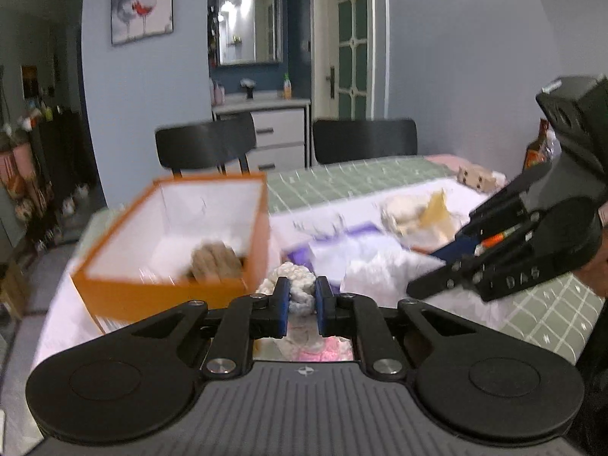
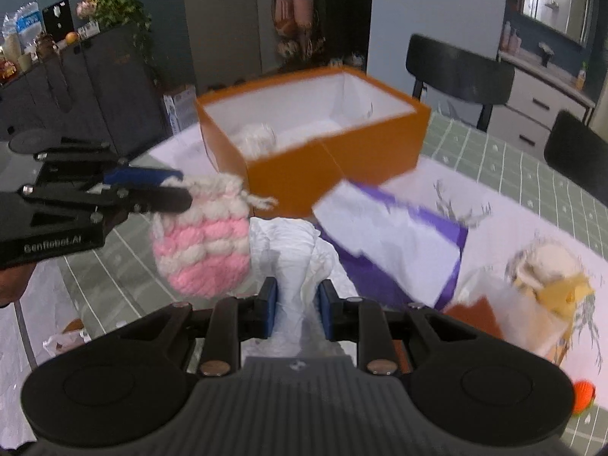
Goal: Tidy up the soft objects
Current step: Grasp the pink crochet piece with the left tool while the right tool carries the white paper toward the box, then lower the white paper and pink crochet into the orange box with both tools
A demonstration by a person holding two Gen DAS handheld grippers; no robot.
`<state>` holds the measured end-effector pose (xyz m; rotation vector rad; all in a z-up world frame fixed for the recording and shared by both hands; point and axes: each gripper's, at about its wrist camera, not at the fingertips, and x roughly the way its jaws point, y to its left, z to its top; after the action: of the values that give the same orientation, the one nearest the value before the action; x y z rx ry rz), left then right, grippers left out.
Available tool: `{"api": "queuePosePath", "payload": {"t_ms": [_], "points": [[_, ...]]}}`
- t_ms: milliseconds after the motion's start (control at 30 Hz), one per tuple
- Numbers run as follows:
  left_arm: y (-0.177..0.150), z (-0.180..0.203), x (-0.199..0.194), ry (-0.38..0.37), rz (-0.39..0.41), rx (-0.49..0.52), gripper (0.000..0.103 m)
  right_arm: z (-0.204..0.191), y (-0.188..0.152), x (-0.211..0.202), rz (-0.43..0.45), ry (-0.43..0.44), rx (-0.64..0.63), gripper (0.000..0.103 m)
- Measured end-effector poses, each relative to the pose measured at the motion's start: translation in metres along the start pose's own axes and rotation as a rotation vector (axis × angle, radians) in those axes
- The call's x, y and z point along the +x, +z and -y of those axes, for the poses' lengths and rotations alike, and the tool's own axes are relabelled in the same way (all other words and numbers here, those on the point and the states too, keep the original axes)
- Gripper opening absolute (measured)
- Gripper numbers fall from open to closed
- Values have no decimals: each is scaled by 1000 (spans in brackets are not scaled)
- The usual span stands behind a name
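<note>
A pink-and-cream knitted pouch (image 2: 203,243) hangs at left centre of the right wrist view, pinched at its drawstring top, clear of the counter. A crumpled white cloth (image 2: 300,266) sits at lower centre, gripped between 2 blue pads. The orange box (image 2: 326,159), open with a white lining, stands at upper centre and holds a white fluffy item (image 2: 254,136).

walls: blue-grey (image 1: 456,57) | chairs: black (image 1: 364,140) | mirror (image 1: 249,28) | door: glazed (image 1: 351,38)
</note>
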<state>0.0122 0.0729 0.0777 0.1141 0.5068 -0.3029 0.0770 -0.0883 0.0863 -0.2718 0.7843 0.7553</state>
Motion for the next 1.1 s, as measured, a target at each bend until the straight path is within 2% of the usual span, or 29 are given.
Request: {"api": "queuePosePath", "payload": {"t_ms": [233, 500, 733, 1100], "points": [[33, -21, 0, 48, 39, 21, 15, -12, 38, -5, 73, 7, -14, 22], [56, -54, 18, 76, 49, 7, 15, -22, 84, 16, 94, -7, -33, 22], [79, -94, 45, 98, 13, -44, 15, -22, 129, 48, 92, -41, -25, 22], [95, -133, 94, 159, -73, -27, 15, -14, 193, 104, 83, -132, 0, 22]]}}
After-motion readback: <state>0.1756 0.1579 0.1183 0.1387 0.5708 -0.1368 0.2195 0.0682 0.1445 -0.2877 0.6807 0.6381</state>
